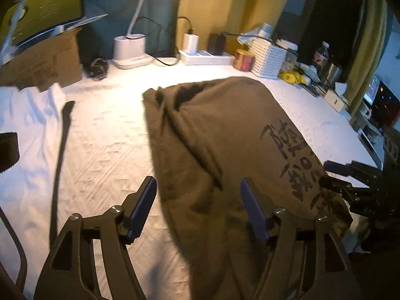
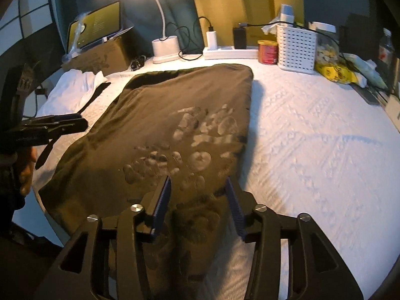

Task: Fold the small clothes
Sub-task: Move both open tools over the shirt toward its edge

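Olive-brown T-shirt point(image 2: 160, 130) lies flat on white-covered worktop point(image 2: 312, 150), folded into a long panel, faded print facing up. Going left to right in right wrist view: cardboard box point(image 2: 100, 58) carrying a tablet point(image 2: 96, 25) at 10 o'clock, white cloth point(image 2: 75, 87) just in front of it, lamp base point(image 2: 165, 50) at 12, power strip point(image 2: 230, 51), red tin point(image 2: 268, 51), white basket point(image 2: 296, 50) at 1 o'clock. Left claw point(image 2: 82, 122) hangs over shirt's left edge, jaws wide, nothing between them. Right claw point(image 2: 198, 187) over shirt's near end, jaws apart, pads not pressing cloth.
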Demonstrator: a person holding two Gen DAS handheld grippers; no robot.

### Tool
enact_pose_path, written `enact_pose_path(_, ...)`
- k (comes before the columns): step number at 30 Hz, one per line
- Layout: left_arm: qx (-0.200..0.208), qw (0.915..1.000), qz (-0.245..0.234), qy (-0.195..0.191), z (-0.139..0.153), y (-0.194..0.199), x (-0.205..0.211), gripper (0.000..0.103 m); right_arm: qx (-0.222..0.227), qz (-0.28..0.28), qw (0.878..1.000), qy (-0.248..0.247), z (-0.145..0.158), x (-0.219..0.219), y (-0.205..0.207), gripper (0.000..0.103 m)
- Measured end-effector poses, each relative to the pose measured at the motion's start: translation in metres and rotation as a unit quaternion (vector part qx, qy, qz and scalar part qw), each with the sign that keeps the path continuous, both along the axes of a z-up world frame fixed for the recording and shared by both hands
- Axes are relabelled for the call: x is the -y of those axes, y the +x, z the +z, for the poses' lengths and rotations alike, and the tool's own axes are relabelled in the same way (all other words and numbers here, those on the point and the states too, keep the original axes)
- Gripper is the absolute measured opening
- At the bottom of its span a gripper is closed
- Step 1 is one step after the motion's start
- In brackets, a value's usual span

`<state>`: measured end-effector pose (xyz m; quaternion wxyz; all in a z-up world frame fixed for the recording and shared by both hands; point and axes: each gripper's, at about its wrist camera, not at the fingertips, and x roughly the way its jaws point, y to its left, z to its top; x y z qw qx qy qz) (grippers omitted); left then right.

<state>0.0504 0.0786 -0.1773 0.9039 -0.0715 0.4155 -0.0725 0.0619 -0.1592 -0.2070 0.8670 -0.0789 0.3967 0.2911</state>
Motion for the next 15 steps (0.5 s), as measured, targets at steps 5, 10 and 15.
enact_pose_path(5, -0.047, 0.9981, -0.012, 0.04, -0.019, 0.019, 0.012, 0.069, -0.017, 0.005, 1.0, -0.008, -0.009, 0.0, 0.009, 0.051)
enact_pose_path(10, -0.064, 0.9979, 0.01, 0.009, -0.025, 0.028, -0.006, 0.075, -0.026, 0.009, 1.0, -0.002, -0.008, 0.002, 0.015, 0.051)
enact_pose_path(15, -0.045, 0.9985, 0.028, 0.016, -0.014, 0.034, -0.018, 0.075, -0.019, 0.003, 1.0, -0.002, -0.002, 0.002, 0.024, 0.051)
